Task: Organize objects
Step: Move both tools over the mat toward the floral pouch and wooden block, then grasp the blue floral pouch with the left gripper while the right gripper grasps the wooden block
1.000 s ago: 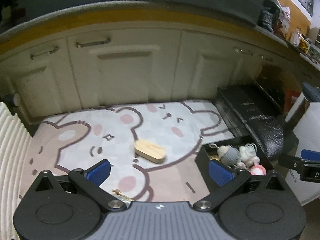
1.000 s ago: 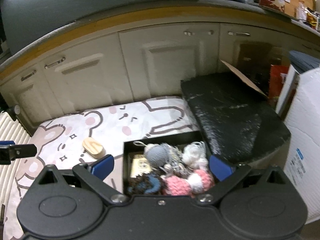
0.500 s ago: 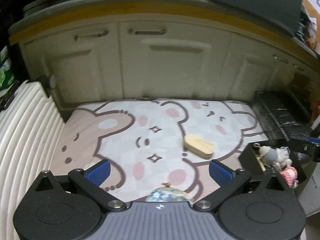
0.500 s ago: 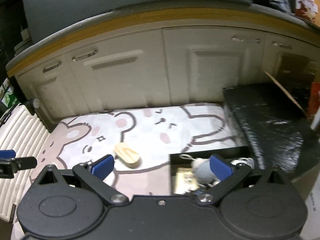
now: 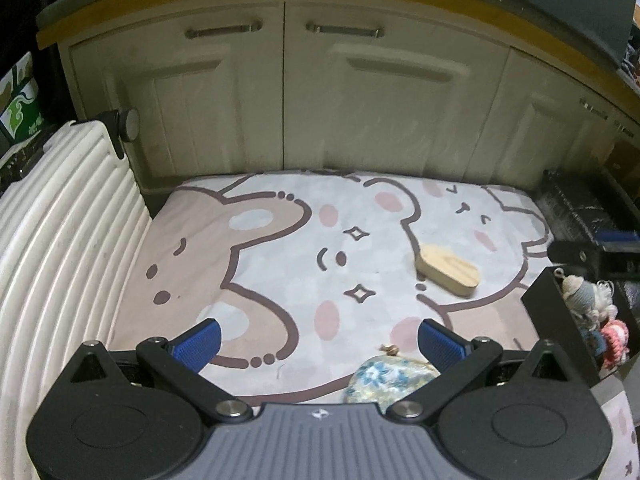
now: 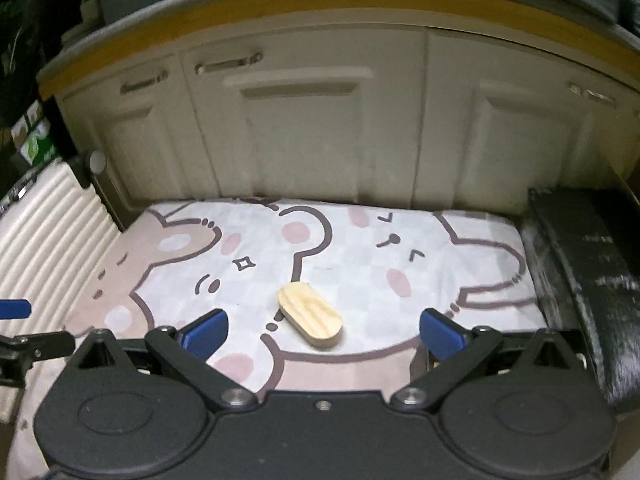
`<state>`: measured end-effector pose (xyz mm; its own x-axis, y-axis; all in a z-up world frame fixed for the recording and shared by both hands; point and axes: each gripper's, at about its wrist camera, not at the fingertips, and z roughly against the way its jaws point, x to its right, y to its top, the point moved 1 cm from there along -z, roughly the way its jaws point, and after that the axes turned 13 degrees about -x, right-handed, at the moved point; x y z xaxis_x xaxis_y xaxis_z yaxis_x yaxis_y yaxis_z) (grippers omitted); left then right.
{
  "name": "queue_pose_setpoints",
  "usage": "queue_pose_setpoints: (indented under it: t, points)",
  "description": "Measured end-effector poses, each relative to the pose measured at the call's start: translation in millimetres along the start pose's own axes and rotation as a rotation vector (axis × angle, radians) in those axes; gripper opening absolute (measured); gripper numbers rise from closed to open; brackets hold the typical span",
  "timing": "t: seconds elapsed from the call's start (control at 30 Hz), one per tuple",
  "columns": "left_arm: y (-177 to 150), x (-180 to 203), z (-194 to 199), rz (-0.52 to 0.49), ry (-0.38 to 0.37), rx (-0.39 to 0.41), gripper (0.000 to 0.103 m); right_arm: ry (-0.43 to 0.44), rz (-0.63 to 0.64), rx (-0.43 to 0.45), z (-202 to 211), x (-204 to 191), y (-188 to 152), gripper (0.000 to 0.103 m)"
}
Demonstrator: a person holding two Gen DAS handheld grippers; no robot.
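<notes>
**Right wrist view: wooden block alone on the mat, both tongs spread**

Right wrist view puts the wooden block (image 6: pixel 311 316) flat on the cartoon-bear mat (image 6: pixel 340 240), a little left of centre and just beyond my right gripper (image 6: pixel 322 330), whose blue pads are spread wide with nothing between them. I see bare mat all round the block, so there is open room on every side of it. From the left wrist the same block (image 5: pixel 448 271) lies toward the right, well apart from my left gripper (image 5: pixel 318 342), also spread and empty. A floral pouch (image 5: pixel 390 376) sits at the near edge of the mat, just beside the right pad (image 5: pixel 440 344) of that gripper; I cannot tell whether they touch.

To the right, a black box (image 5: pixel 548 316) holds crocheted toys (image 5: pixel 592 304), its near wall standing above the mat's edge. The mat is hemmed in: a ribbed white suitcase (image 5: pixel 60 248) along the left, cream cabinet doors (image 5: pixel 360 100) at the far side, a black bundle (image 6: pixel 588 272) on the right. A green carton (image 5: pixel 20 108) at far left carries print too small for me to read.
</notes>
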<state>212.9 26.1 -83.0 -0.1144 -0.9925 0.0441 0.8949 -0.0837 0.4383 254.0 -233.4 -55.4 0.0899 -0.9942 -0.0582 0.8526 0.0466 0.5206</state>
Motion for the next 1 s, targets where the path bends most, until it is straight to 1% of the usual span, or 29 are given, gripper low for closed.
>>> queue_pose_setpoints:
  t: [0.1,0.3,0.43,0.53,0.7,0.77,0.83,1.0]
  points:
    - [-4.3,-4.1,-9.7,-0.002,-0.013,-0.003,0.103,-0.002,0.025,-0.013,-12.5,-6.0,10.3,0.103]
    - [-13.8,-4.1,-34.0,0.003,-0.067,-0.028,0.103,-0.02,0.069,-0.037,-38.5,-17.6,26.7,0.103]
    - [-22.3,2.2,-49.3,-0.001,-0.101,-0.048,0.103,-0.027,0.07,-0.078,-61.8,-22.2,34.6,0.103]
    - [-27.5,9.3,-59.7,-0.012,-0.12,-0.065,0.103,-0.047,0.072,-0.111,-81.1,-24.6,38.6,0.103]
    - [-32.6,22.8,-73.0,-0.034,-0.16,-0.101,0.103,-0.061,0.062,-0.173,-113.2,-25.3,38.7,0.103]
    - [-33.7,29.4,-76.9,-0.052,-0.159,-0.11,0.103,-0.062,0.035,-0.203,-126.0,-22.7,37.5,0.103]
    - [-34.8,36.4,-80.9,-0.074,-0.151,-0.116,0.103,-0.051,-0.027,-0.235,-137.4,-18.1,37.1,0.103]
    - [-38.1,50.3,-91.2,-0.125,-0.141,-0.127,0.103,0.022,-0.216,-0.298,-156.0,-10.3,39.8,0.103]
